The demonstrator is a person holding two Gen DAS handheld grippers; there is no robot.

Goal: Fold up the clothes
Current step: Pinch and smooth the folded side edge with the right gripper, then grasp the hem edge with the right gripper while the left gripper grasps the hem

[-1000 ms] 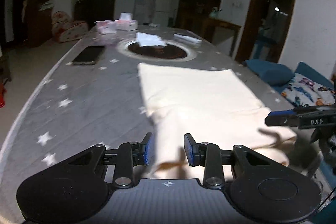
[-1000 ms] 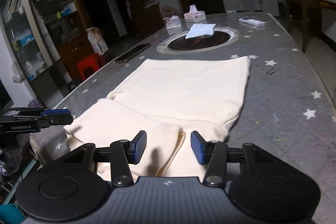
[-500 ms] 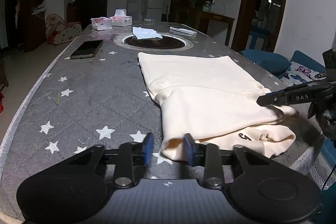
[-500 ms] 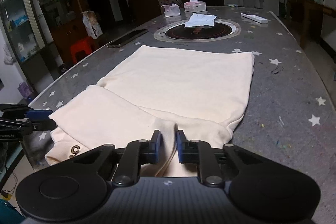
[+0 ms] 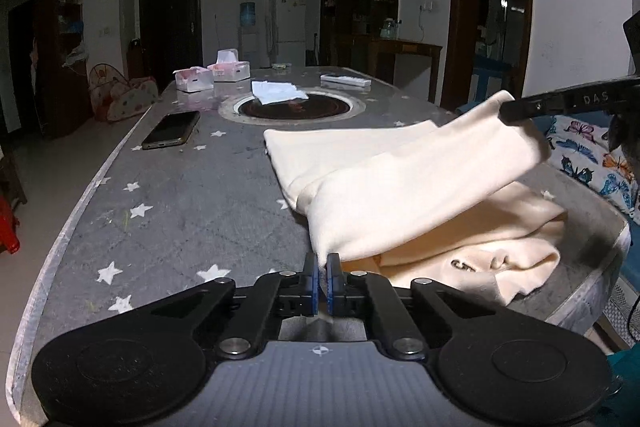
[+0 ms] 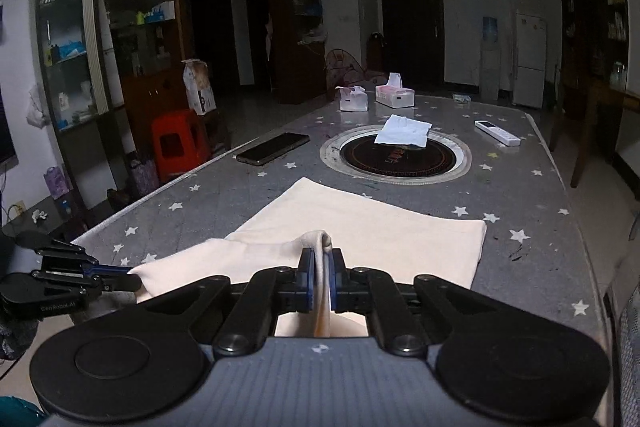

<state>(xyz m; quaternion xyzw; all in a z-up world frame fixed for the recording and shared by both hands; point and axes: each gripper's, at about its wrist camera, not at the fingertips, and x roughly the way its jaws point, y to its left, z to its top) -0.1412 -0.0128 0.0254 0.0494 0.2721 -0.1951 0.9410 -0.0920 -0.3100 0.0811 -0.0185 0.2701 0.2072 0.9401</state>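
Garment: a cream garment (image 5: 400, 187) lies on the grey star-print table (image 5: 200, 207), at its near end and towards the right edge; the far part lies flat, the near part is folded over in layers.
Left gripper: the left gripper (image 5: 322, 269) is clamped on a corner of the top layer near the table's near edge, and the cloth rises away from the blue pads.
Right gripper: the right gripper (image 6: 322, 267) is pinched shut on a fold of the same garment, which bulges up between its pads.
Left view only: the lifted layer stretches as a sloping sheet from the left gripper up to the right gripper's tip (image 5: 508, 111); beneath it sits a bunched lower layer with a small dark mark (image 5: 464, 264), at the near right corner. A butterfly-print cushion (image 5: 592, 155) lies beyond the table's right edge.
Right view only: the flat far hem of the garment (image 6: 400, 215) and bare table to its right; a red stool (image 6: 176, 143) and shelves (image 6: 72, 39) beyond the left edge.
Both views: a phone (image 6: 273, 148) by the left edge, a paper napkin (image 6: 404, 131) on the round inset plate (image 6: 396, 157) at mid-table, two tissue boxes (image 6: 394, 95) near the far end, a remote control (image 6: 497, 133) towards the far right.
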